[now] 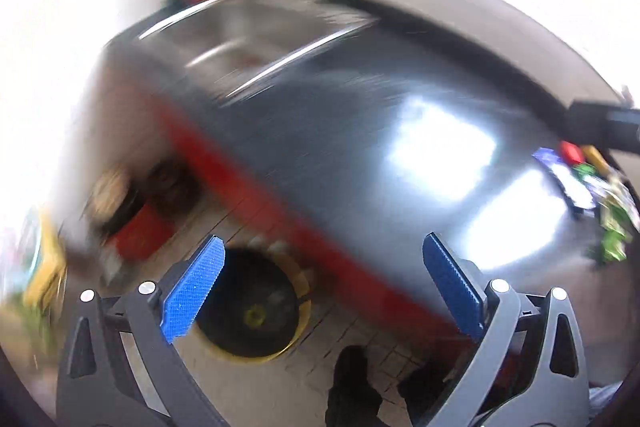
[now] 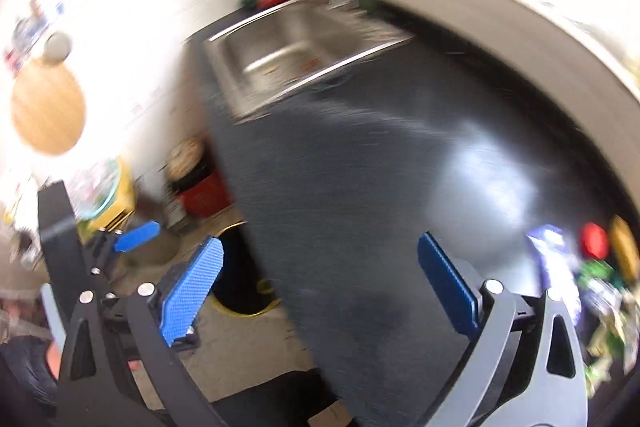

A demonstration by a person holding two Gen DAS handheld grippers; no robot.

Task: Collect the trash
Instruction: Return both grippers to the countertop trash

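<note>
Both grippers are hanging wide open and empty: the left gripper (image 1: pixel 324 283) over the counter's front edge, the right gripper (image 2: pixel 320 283) above the dark glossy countertop (image 2: pixel 360 187). The colourful heap of wrappers and trash (image 2: pixel 596 275) is lying well off to the right, apart from both; a round yellow-rimmed black bin (image 1: pixel 256 307) is sitting on the floor below.

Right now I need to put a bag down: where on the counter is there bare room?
The dark countertop is bare across its wide middle, between the steel sink at the far end and the pile of wrappers and trash at the right edge. That right edge is crowded. The floor beside the counter holds a dark bin.
</note>
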